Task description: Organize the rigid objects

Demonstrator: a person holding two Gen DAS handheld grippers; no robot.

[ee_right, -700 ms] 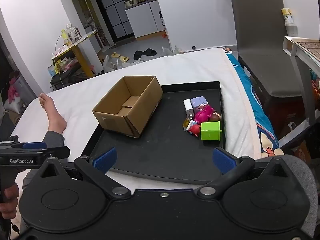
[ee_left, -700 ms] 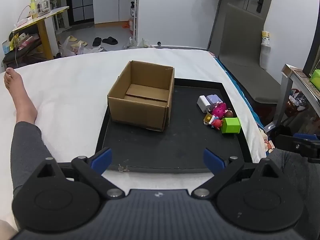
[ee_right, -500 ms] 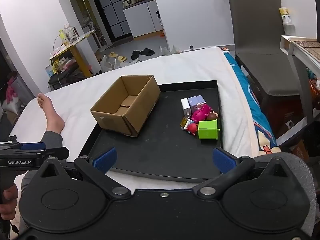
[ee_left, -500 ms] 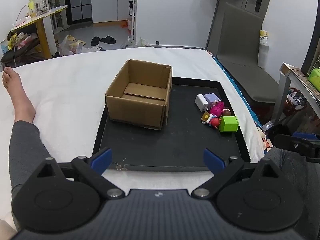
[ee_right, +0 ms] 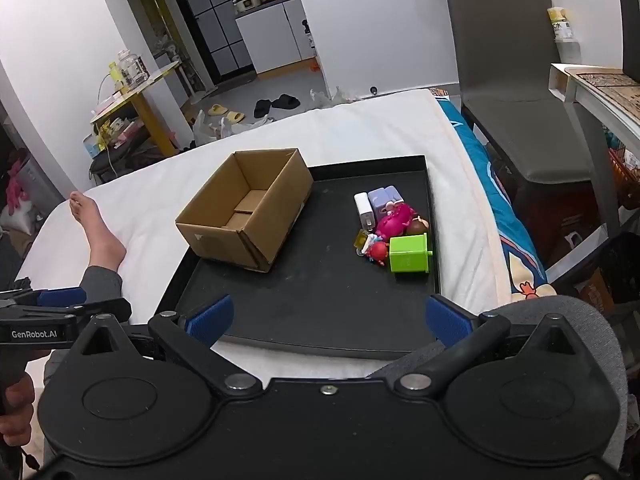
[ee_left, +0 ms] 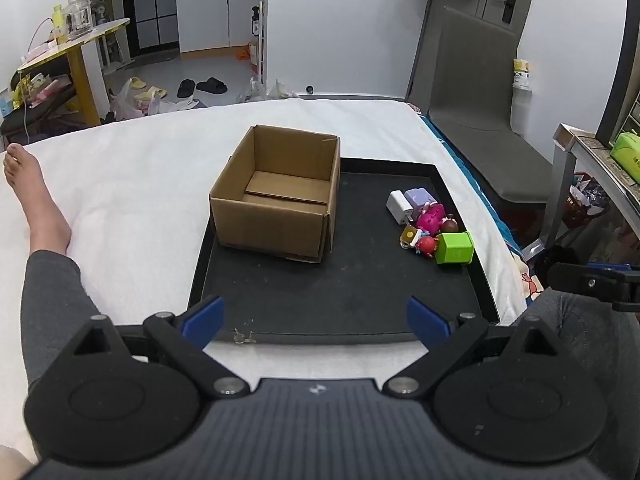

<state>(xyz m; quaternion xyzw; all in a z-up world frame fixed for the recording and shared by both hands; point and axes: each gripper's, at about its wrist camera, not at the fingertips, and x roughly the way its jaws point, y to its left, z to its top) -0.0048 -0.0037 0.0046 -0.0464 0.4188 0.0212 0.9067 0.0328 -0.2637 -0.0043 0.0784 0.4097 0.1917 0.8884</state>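
Note:
An open, empty cardboard box (ee_left: 280, 196) (ee_right: 248, 208) stands on the left half of a black tray (ee_left: 340, 292) (ee_right: 320, 292) that lies on a white bed. On the tray's right side sits a cluster of small toys: a green cube (ee_left: 455, 248) (ee_right: 409, 254), a magenta toy (ee_left: 430, 216) (ee_right: 394, 220), a white block (ee_left: 397, 204) (ee_right: 363, 209), a lilac block (ee_left: 417, 197) (ee_right: 383, 197) and a red figure (ee_left: 425, 245) (ee_right: 378, 251). My left gripper (ee_left: 314, 320) and right gripper (ee_right: 328, 318) hover open at the tray's near edge, holding nothing.
A person's bare foot (ee_left: 28, 196) and grey-clad leg rest on the bed left of the tray. A grey chair (ee_left: 476, 120) and a side table (ee_left: 600, 168) stand to the right of the bed. Slippers and bags lie on the floor beyond.
Both views have pulled back and up slightly, so the tray, box and toys sit a little farther away. Both grippers stay open and nothing on the tray has moved.

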